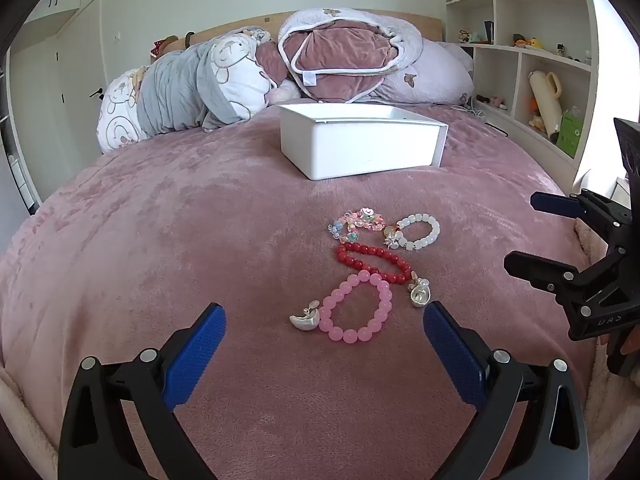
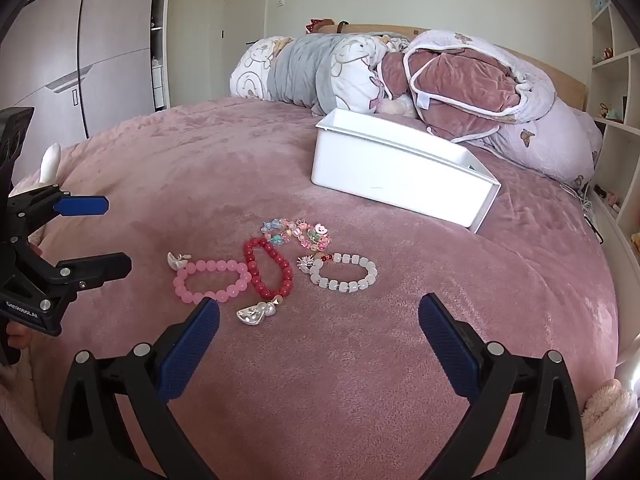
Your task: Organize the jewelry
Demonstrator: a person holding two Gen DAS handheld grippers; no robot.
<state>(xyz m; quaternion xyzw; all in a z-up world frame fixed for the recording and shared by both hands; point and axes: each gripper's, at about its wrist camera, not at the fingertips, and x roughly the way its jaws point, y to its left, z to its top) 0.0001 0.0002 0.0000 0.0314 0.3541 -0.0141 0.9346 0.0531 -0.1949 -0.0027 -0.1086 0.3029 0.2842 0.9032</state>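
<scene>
Both tongs, left (image 1: 324, 316) and right (image 2: 319, 308), gape empty above four bracelets (image 1: 370, 270) and one white box (image 1: 360, 144).

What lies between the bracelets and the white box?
Nothing: both wrist views show only bare pink blanket between the multicoloured charm bracelet, farthest of the group, and the white box.

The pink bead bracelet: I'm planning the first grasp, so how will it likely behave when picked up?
The pink bead bracelet is a loop of separate round beads, so it will probably sag rather than hold its shape. The glossy beads may slip between the pads. Its silver charm would likely dangle and swing.
</scene>
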